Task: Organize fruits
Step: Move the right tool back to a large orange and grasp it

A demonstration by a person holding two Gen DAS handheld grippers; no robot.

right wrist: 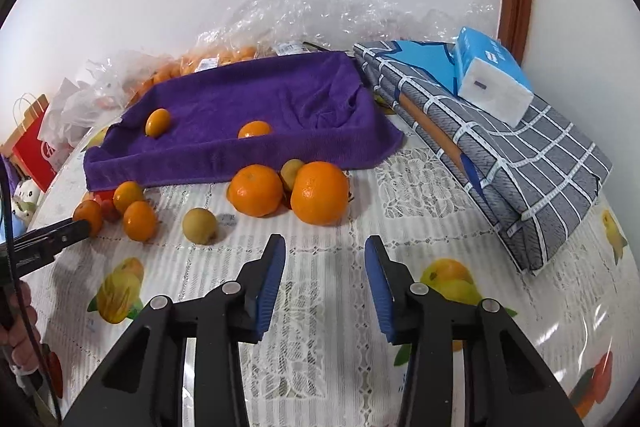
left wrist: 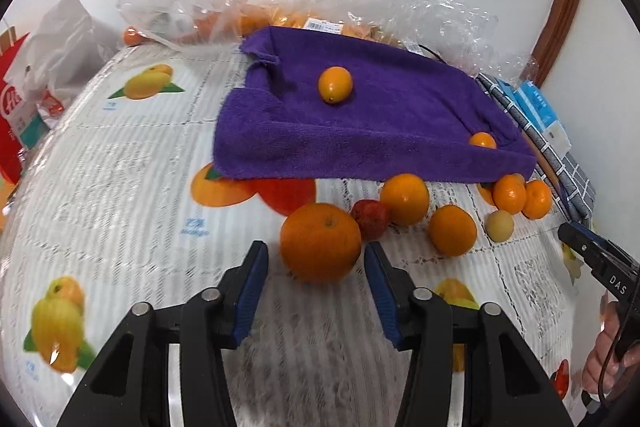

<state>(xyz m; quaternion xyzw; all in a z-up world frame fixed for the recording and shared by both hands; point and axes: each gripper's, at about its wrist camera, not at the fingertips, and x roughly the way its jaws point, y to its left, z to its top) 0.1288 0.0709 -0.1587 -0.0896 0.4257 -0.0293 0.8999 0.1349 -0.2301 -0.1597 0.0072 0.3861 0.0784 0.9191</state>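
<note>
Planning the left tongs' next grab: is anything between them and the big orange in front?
Nothing visible. The open left tongs already flank the large round orange; only bare fruit-print tablecloth lies between. A small red fruit sits behind it.

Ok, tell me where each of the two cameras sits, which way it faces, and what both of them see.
Left wrist: sits on the left gripper, looking along its open fingers at a big orange between the tips; the right gripper and a hand show at the right edge.
Right wrist: sits on the right gripper, open over the tablecloth, facing two oranges; the left gripper pokes in from the left.
Shared: purple towel with two small fruits on it, the loose fruit in front, clear bags behind.
</note>
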